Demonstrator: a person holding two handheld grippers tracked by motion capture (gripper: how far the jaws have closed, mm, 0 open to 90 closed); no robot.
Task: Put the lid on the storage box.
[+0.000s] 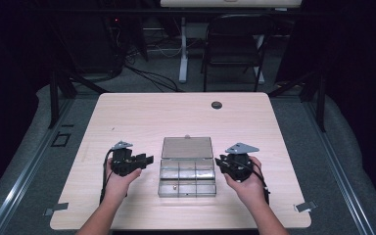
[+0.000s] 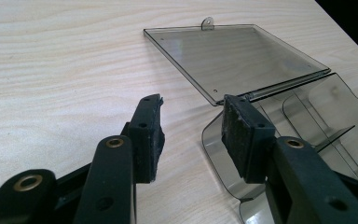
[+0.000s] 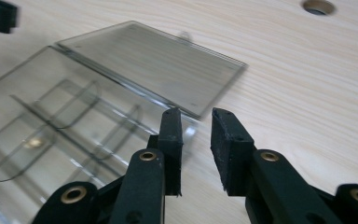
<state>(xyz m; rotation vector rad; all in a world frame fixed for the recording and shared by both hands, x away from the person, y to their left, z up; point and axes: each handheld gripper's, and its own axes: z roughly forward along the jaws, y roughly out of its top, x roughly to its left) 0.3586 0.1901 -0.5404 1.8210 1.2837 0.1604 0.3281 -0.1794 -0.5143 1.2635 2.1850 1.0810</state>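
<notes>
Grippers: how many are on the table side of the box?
2. The left gripper sits left of the clear box, jaws apart. The right gripper sits at its right, jaws apart with nothing between them.

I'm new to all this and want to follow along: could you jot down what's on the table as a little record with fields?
surface: pale wooden table
main thing: clear plastic compartment box
lid: open, lying flat on the table behind the box
contents: one small brass-coloured piece in a compartment
left gripper: beside the box, jaws apart, empty
right gripper: beside the box, jaws apart, empty
</notes>
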